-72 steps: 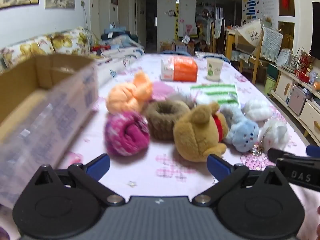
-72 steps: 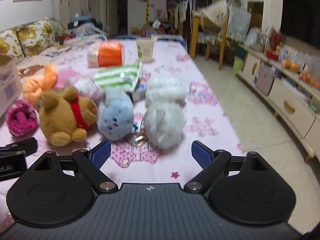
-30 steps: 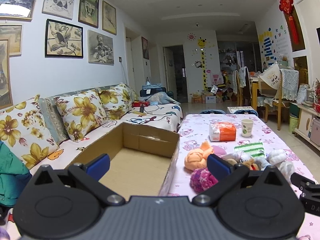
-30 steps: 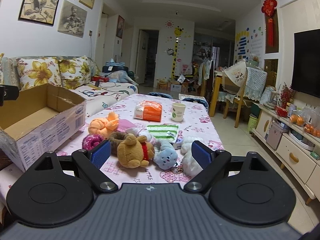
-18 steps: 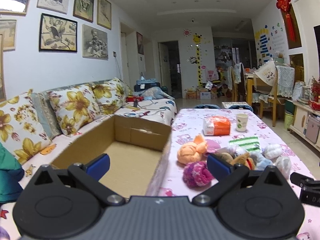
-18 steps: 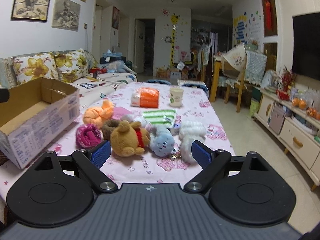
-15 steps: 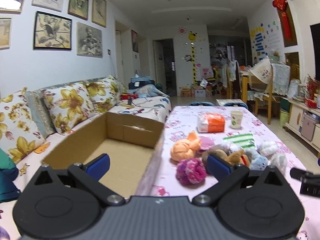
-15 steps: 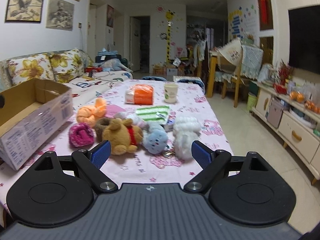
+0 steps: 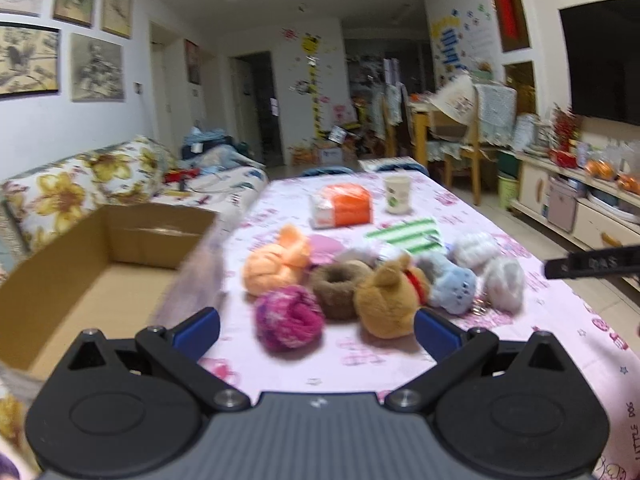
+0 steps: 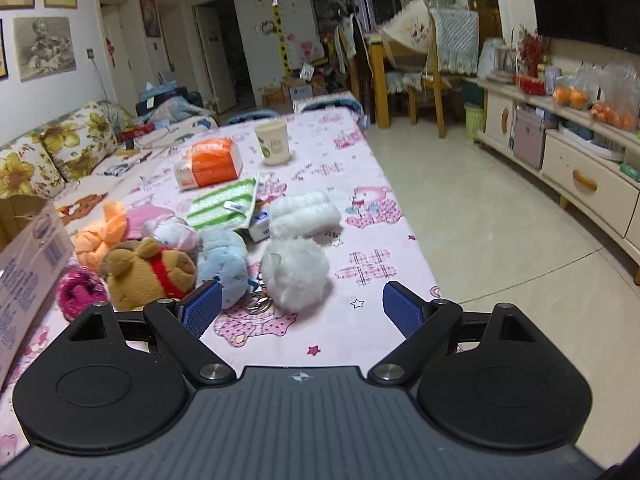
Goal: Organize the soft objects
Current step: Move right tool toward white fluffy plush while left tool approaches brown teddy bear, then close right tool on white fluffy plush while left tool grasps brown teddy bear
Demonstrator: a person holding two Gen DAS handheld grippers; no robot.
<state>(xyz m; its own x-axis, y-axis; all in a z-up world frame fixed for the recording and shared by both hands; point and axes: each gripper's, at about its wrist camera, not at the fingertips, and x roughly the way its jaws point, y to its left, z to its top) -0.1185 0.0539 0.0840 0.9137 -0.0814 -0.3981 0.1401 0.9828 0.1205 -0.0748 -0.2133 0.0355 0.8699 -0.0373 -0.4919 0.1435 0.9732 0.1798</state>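
Fluffy plush toys (image 9: 386, 300) lie on smooth printed tablecloth (image 10: 348, 184), beside matt cardboard box (image 9: 80, 280).

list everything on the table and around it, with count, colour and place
cardboard box: 1, brown, open, left of the toys
plush toys: about nine, orange, magenta, brown, blue, white, pink, clustered mid-table
striped cloth: 1, green-white, behind the toys
tissue pack: 1, orange-white, further back
paper cup: 1, white, right of the tissue pack
tablecloth: 1, pink print
sofa: 1, floral, far left
left gripper: open, empty
right gripper: open, empty
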